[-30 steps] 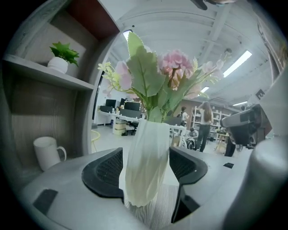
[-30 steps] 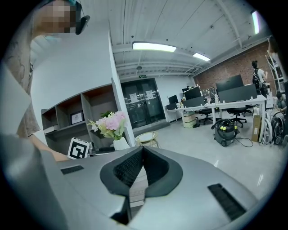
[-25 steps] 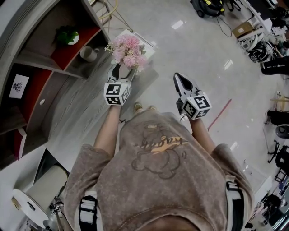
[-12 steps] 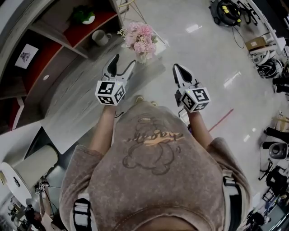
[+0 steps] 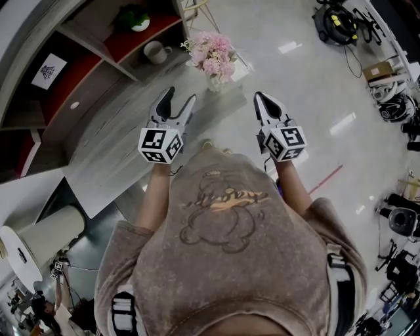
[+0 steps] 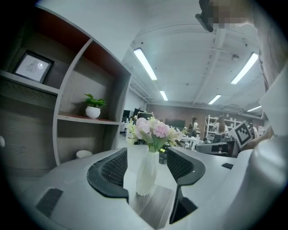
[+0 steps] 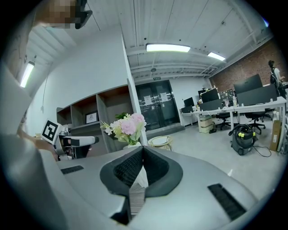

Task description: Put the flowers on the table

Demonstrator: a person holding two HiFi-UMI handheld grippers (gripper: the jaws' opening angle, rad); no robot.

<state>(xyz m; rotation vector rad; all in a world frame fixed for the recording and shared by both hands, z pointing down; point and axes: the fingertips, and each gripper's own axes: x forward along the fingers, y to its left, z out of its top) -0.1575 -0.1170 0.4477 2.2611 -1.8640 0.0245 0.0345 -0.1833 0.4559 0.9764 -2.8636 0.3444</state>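
Now white flower vase [image 5: 214,81] sits on woodgrain table [image 5: 115,141]; left gripper [image 5: 181,96] closing empty, right gripper [image 5: 260,100] pressed together.

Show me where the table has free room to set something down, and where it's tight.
Free: the long stretch of the table from the flower vase back toward the person, bordered by the shelf unit on one side and the floor-side edge on the other. Crowded: the far corner, taken by the vase. The shelf beside it holds a mug and a potted plant.

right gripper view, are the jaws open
No, the right gripper has its jaws pressed together at the tips, with nothing held between them.
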